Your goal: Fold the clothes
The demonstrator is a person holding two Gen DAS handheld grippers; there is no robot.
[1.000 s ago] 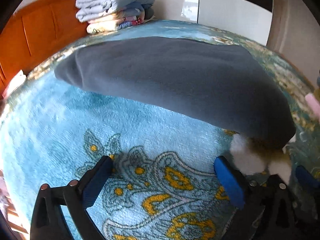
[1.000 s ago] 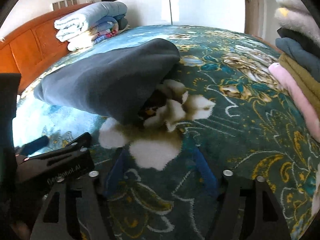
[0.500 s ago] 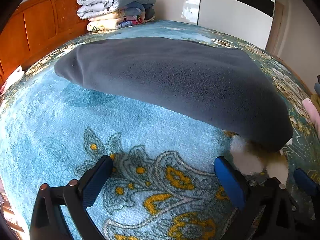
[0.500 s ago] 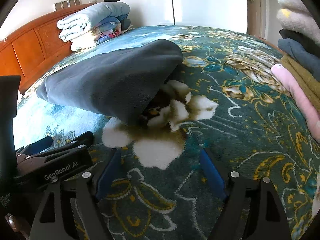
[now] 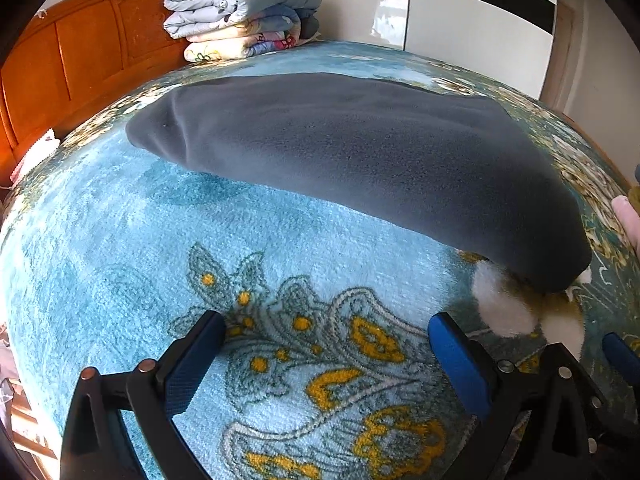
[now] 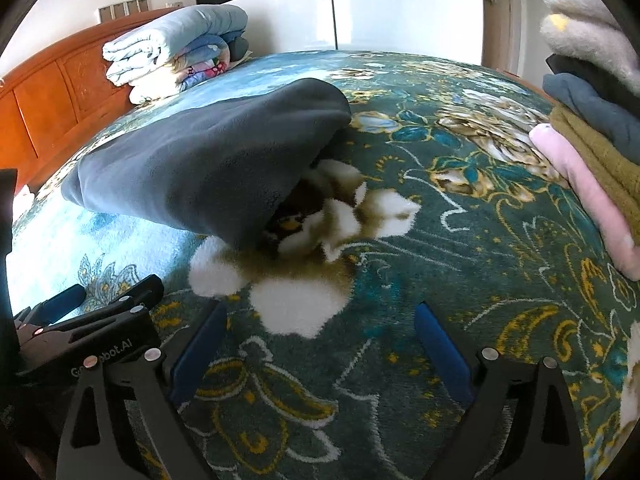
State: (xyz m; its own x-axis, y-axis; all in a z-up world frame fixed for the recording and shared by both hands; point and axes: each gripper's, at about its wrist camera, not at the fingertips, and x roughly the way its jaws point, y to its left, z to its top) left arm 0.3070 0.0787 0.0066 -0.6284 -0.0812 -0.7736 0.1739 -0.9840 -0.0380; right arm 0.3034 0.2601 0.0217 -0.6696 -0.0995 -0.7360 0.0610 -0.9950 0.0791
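The grey fleece garment (image 5: 360, 160) lies flat on the patterned bedspread (image 5: 120, 264), ahead of both my grippers, its long axis running from the far left, toward the wooden headboard (image 5: 60, 60), down to the near right. Its near-right end (image 6: 240, 208) comes closest to me, draped partly over the white-and-brown flower in the bedspread's pattern. From my right gripper (image 6: 316, 344) that end sits just ahead and a little left; from my left gripper (image 5: 326, 354) the garment's long near edge lies ahead, with the same end off to the right. So my right hand is the nearer one to that end, I judge, and the left would have to reach further forward for the long edge.

Both grippers are spread wide and hold nothing; the blue pads hover over bare bedspread, and whether they brush the pile I can't quite make out through the fisheye. My left gripper also shows at the lower left of the right view, close alongside.

Beyond, folded quilts (image 5: 240, 12) sit by the headboard, and a stack of folded clothes (image 6: 592, 120) stands to my right.
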